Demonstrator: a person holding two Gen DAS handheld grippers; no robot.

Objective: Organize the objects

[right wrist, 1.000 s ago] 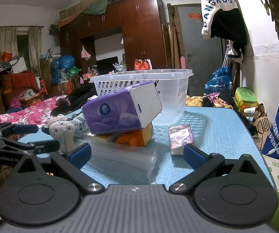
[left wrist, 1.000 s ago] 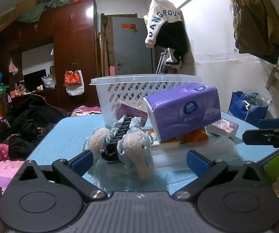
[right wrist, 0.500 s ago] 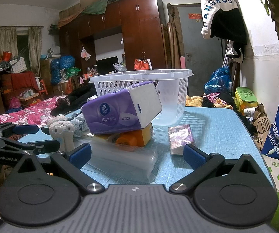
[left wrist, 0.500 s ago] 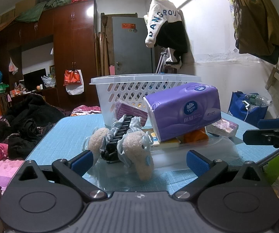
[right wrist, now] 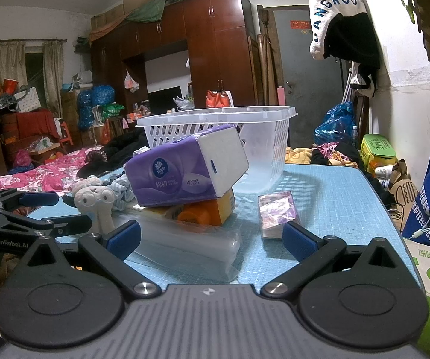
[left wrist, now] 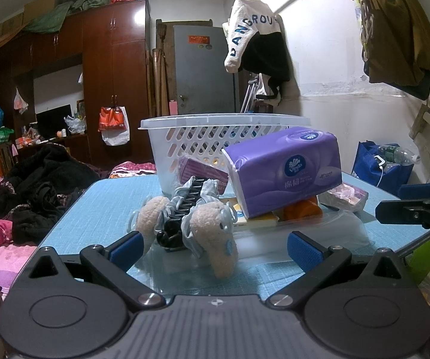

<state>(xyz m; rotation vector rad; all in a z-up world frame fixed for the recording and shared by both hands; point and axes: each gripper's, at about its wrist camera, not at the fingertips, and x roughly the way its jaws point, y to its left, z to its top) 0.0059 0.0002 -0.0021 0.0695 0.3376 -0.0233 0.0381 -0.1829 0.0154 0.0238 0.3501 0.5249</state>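
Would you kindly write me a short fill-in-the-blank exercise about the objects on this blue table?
1. The purple tissue pack rests tilted on an ____ box.
2. The white plastic basket stands ____ the tissue pack, farther from the cameras.
3. Both the left gripper and the right gripper are ____ and hold nothing.
4. The table mat is light ____.

Missing words: orange; behind; open; blue

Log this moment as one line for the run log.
left gripper: open, empty | right gripper: open, empty | purple tissue pack: tilted atop pile | white basket: behind pile
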